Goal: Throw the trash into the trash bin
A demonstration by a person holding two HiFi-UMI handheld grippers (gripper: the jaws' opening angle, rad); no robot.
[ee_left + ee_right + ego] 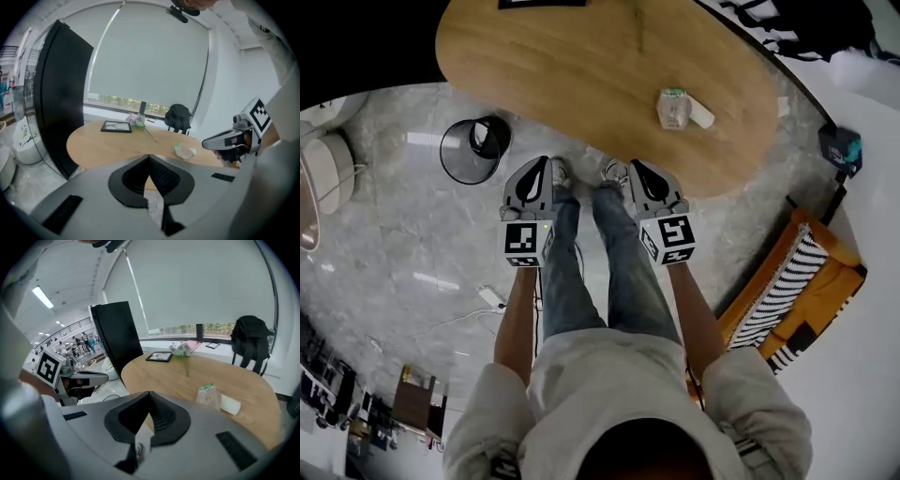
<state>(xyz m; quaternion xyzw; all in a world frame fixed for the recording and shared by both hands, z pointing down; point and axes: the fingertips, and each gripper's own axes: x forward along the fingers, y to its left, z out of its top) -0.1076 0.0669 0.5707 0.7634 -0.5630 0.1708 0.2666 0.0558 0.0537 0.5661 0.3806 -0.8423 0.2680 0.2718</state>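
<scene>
The left gripper (pixel 546 163) and the right gripper (pixel 634 165) are close to the person's legs. Both have their jaws pressed together with nothing in them. No trash is picked up yet, so this looks like the start.

A bit further, on the wooden table (pixel 572 75), lies the trash: a crumpled bag (pixel 673 108) with a green top and a white paper piece (pixel 701 114) touching it. It is ahead of the right jaws, well apart. Next, I think, those jaws must open and reach it.

The black wire trash bin (pixel 473 150) stands on the floor to the left.
</scene>
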